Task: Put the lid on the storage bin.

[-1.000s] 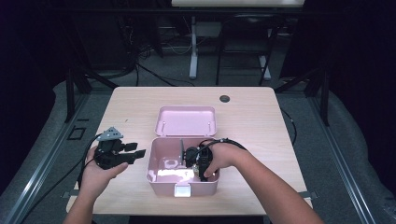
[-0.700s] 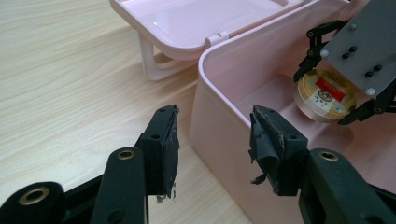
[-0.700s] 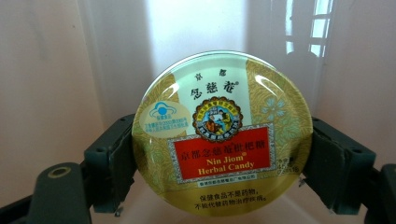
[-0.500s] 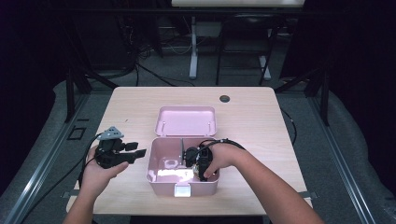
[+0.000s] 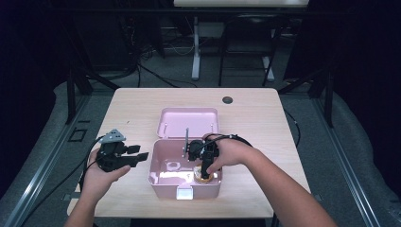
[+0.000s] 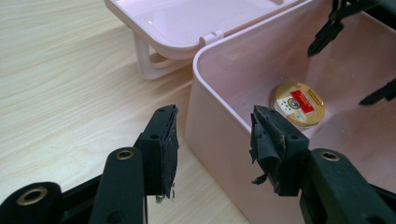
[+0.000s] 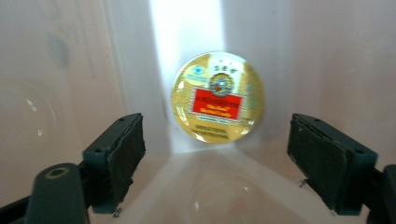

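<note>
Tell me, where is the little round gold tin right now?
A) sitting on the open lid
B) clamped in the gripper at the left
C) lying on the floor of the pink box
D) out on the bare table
C: the gold tin lies on the floor of the pink box, with the right gripper open above it, not touching.

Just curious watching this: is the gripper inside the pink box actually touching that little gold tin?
Apart. In the right gripper view the right gripper stands open, with the gold tin lying on the pink box floor between and beyond its pads, clear of both.
</note>
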{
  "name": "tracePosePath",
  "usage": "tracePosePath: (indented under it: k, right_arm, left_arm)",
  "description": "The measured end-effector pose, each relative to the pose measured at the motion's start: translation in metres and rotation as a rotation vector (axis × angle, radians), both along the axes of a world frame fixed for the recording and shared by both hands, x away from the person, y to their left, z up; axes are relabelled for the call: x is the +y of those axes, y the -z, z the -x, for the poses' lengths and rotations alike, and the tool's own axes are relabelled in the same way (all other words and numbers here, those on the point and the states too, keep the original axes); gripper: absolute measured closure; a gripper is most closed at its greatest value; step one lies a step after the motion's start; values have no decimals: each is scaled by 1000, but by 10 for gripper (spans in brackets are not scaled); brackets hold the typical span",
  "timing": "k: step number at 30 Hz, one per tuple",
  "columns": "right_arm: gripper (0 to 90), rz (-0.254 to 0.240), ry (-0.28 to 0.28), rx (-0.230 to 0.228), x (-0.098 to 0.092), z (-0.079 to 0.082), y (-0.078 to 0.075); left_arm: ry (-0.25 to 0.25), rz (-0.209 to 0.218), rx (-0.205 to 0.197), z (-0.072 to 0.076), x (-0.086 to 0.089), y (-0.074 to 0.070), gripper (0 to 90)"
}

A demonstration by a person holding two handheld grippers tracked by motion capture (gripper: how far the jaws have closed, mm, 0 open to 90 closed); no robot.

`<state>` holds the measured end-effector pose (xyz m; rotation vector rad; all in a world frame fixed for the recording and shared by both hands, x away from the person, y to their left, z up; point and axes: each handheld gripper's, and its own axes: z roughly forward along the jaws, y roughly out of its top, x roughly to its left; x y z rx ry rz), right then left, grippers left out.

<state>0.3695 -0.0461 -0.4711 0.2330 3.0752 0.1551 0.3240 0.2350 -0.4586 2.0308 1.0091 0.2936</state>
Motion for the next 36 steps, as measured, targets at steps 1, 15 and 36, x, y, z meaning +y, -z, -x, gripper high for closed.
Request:
tracePosePath:
  k: [1,15,36]
  right_arm:
    - [208,-4,3,-7,-1,0,-4]
    - [244,-64,114,-40,-19,-10,-39]
    - [233,-165,296,-111,-47,-37,-56]
  left_arm:
    - [0,-2,1,0,0,0,510]
    - [27,-18,3,-1,-6,4,523]
    - [31,-17,-23,0,-8,5,533]
